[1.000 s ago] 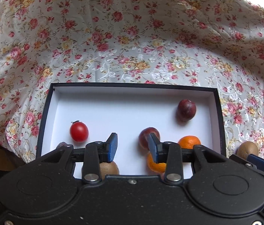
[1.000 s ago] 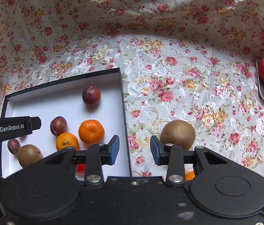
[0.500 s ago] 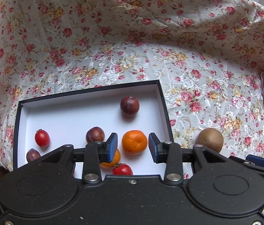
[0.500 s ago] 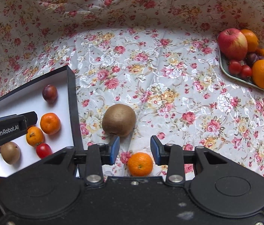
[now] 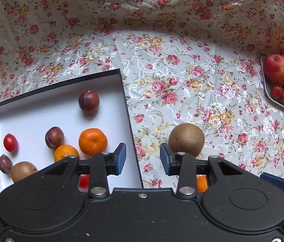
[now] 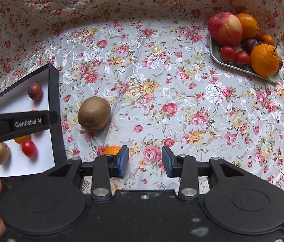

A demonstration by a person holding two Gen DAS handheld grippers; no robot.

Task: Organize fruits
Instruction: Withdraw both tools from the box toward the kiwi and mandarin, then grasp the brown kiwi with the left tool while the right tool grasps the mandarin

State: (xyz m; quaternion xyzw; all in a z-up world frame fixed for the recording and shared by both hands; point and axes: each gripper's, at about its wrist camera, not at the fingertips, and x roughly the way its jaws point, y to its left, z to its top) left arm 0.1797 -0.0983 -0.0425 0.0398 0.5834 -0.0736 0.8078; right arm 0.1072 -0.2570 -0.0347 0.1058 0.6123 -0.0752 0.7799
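Left gripper (image 5: 143,158): jaws spread, empty, above the right wall of the box (image 5: 128,119)
Right gripper (image 6: 145,160): jaws spread, empty, over the floral cloth (image 6: 182,100)
Box, left: white inside, dark rim; holds plums, mandarins, cherry tomatoes, a kiwi (image 5: 23,170)
Loose kiwi (image 6: 94,113): on the cloth just right of the box
Loose mandarin (image 6: 111,150): near side of that kiwi, partly hidden behind the right gripper's left finger
Green tray (image 6: 215,54), far right: apple (image 6: 224,28), oranges, tomatoes, plum

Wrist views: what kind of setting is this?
Probably a home table set up for fruit sorting: flowered tablecloth, a tray piled with fruit, a white-lined box holding more.
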